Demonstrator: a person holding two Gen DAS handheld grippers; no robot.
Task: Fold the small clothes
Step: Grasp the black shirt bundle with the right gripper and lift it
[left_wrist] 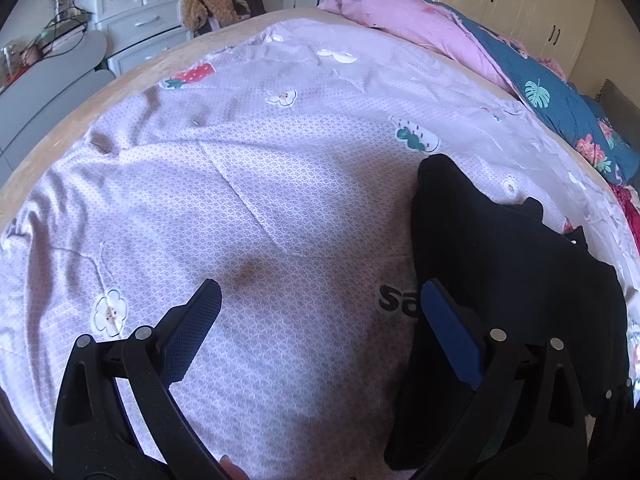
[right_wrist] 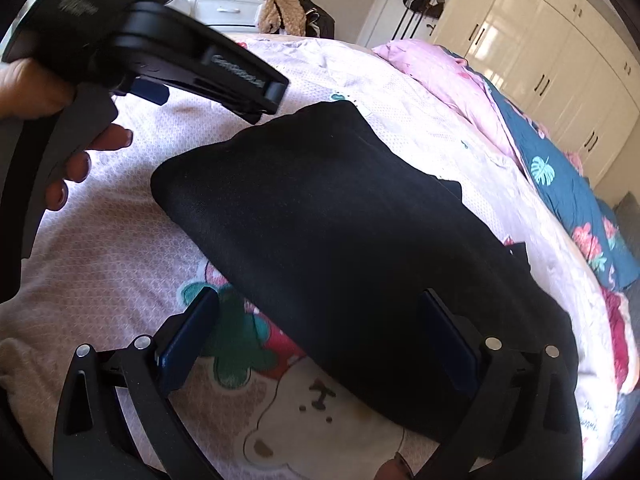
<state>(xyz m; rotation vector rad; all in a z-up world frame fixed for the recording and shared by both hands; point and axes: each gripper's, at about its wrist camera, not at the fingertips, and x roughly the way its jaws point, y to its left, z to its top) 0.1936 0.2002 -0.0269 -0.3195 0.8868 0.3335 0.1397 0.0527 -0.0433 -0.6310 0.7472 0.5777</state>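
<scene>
Garment: we see a black garment (right_wrist: 340, 240) lying folded on the bed sheet (left_wrist: 280, 200), a thick dark slab with a rounded fold edge at its left end.
Bed: the sheet is pale lilac with printed flowers and a strawberry; a pink quilt (left_wrist: 400, 20) and a teal floral quilt (left_wrist: 560, 108) lie bunched along the far right side.
Left gripper (left_wrist: 320, 316): our fingers are spread wide and hold nothing. The left finger (left_wrist: 192, 332) hangs over bare sheet; the right finger (left_wrist: 448, 332) sits at the garment's left edge, in front of the black cloth. We cannot tell whether it touches.
Right gripper (right_wrist: 320, 332): its fingers are also spread wide, with nothing pinched. The garment's near part lies between them; the right finger (right_wrist: 448, 340) shows against the black cloth, and the left finger (right_wrist: 188, 336) is over the sheet's printed bear, just beside the garment's near edge.
Hand: in the right wrist view, a hand (right_wrist: 72, 152) holds the left gripper's handle at upper left, above the sheet.
Room: white drawers (left_wrist: 132, 8) and cream wardrobe doors (right_wrist: 540, 60) stand beyond the bed.
</scene>
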